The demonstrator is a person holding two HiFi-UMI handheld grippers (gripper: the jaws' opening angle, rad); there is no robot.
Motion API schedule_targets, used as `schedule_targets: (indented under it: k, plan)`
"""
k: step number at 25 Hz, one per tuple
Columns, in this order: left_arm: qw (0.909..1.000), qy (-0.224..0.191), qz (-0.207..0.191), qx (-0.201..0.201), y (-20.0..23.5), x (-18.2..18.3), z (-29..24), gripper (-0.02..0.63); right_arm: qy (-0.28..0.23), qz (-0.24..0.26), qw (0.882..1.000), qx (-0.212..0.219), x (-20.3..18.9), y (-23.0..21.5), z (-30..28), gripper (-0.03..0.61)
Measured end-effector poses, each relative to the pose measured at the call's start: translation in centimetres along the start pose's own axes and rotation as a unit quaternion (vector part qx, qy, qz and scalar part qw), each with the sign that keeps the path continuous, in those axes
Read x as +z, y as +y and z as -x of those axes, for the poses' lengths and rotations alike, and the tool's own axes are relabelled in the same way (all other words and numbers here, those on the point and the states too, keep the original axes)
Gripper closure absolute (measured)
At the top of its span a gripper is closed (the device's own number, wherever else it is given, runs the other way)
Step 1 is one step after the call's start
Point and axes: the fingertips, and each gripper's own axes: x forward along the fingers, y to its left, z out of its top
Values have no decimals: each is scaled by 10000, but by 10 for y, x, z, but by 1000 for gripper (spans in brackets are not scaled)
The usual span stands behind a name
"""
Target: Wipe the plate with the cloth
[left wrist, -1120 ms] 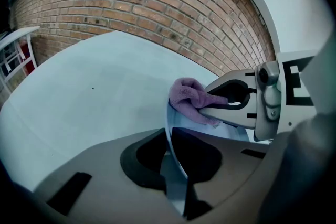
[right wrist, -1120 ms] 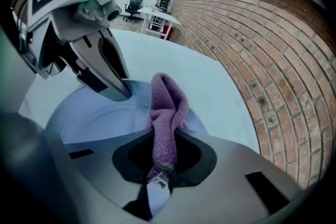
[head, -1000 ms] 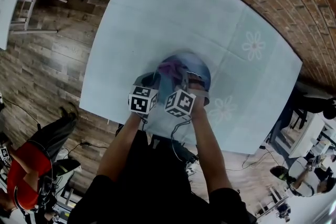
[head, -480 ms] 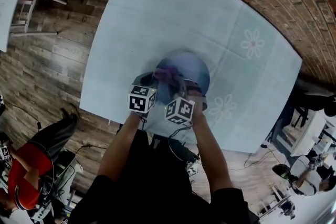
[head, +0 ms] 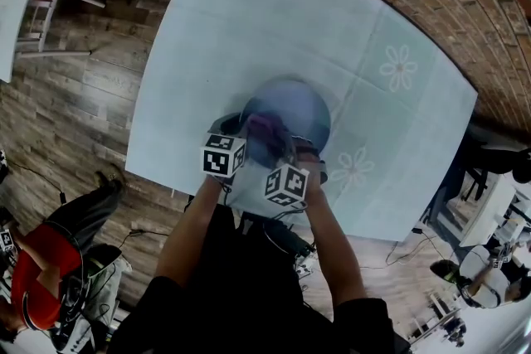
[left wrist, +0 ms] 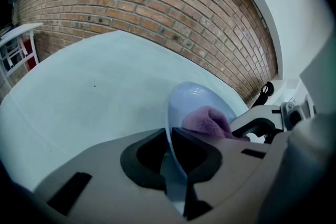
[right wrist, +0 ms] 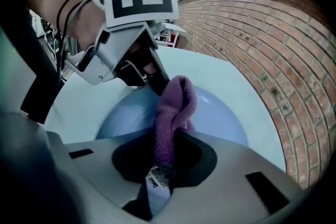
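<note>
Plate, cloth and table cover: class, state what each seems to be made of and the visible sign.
The plate: smooth, glossy pale blue with a highlight and thin rim; plastic or glazed ceramic. The cloth: purple, fuzzy pile, folds softly; likely terry or microfibre. The table cover: matte, creased, printed daisies; thin fabric or vinyl.

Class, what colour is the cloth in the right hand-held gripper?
Purple. The cloth shows best in the right gripper view.
</note>
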Motion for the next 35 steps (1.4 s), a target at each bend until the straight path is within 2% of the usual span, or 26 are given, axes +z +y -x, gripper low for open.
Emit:
schedule_targets:
  k: [9, 14, 18, 21, 24, 27, 31, 33, 35]
  plan:
    - [10000, -11, 21, -25, 0, 1, 0, 555, 134, 361, 9991, 159, -6, 22, 9, 509]
    - [10000, 7, 1, -24, 1, 0, 0, 555, 275, 651, 9966, 429, -10, 37, 13, 509]
    - [10000, 8, 8, -13, 0, 0, 0, 555, 363, 1085, 9909, 705, -15, 50, 19, 508]
    - [10000, 3, 19, -15, 0, 0, 0, 555, 238, 1331, 9872, 847, -17, 56, 21, 508]
    - [10000, 19, 28, -12, 1, -1, 2, 555, -154, 1132, 9893, 905, -14, 53, 26, 506]
    - [10000, 51, -14, -21, -1, -1, 1, 555, -549, 543, 9949, 642, -14, 33, 43, 506]
    - [10000, 47, -64, -18, 2, 1, 1, 554, -1047, -41, 9945, -66, -5, -13, 64, 506]
    - [10000, 51, -66, -5, 2, 0, 1, 554, -1089, -196, 9928, -454, -6, -42, 67, 506]
    - [9999, 51, -90, 8, 0, 1, 0, 554, -919, -188, 9922, -827, -10, -72, 63, 506]
